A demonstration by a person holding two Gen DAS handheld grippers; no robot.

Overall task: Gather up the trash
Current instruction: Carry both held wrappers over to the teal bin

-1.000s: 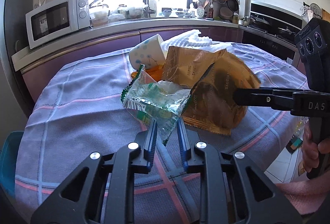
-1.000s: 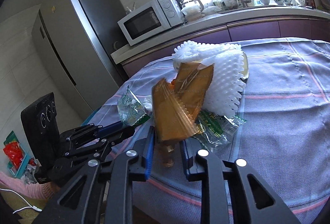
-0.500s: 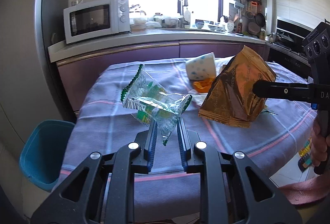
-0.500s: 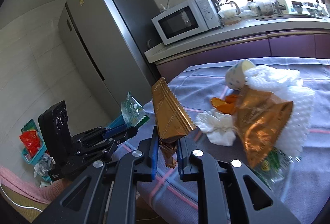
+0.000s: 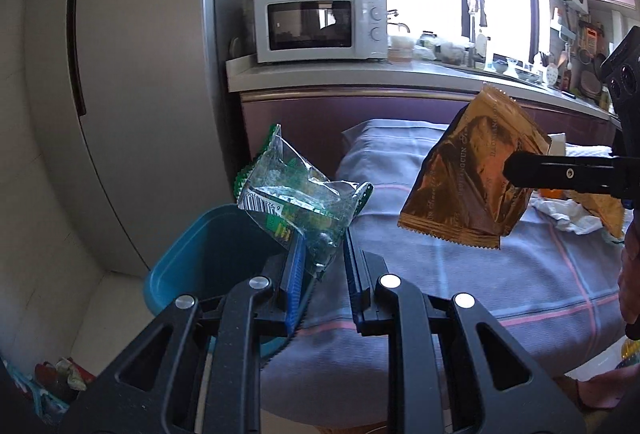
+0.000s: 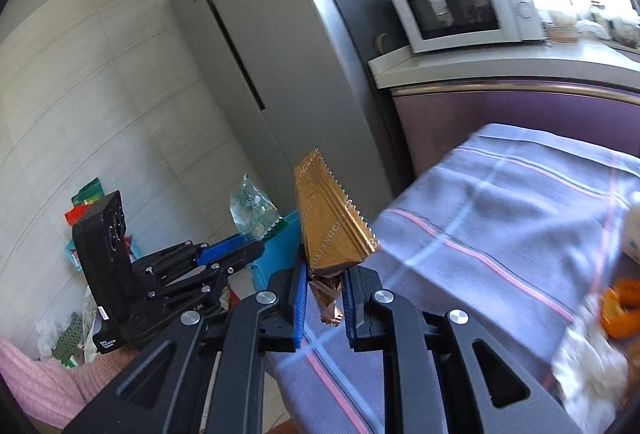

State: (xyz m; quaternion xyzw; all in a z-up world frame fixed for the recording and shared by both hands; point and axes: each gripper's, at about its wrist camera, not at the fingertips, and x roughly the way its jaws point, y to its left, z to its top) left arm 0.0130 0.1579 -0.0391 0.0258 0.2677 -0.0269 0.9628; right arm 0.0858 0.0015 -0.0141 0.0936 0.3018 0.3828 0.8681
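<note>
My left gripper is shut on a clear green-edged wrapper and holds it in the air just above the near rim of a blue bin on the floor left of the table. My right gripper is shut on a gold-brown snack bag and holds it above the table's left edge; the bag also shows in the left wrist view. In the right wrist view the left gripper with its wrapper is left of the bag, and the bin is mostly hidden behind them.
The table with a purple checked cloth carries white tissue, orange peel and another gold bag. A grey fridge stands behind the bin. A microwave sits on the counter. Litter lies on the floor.
Both grippers have swung left from over the table with their wrappers. The blue bin has come much closer and now lies just under the left gripper's wrapper.
</note>
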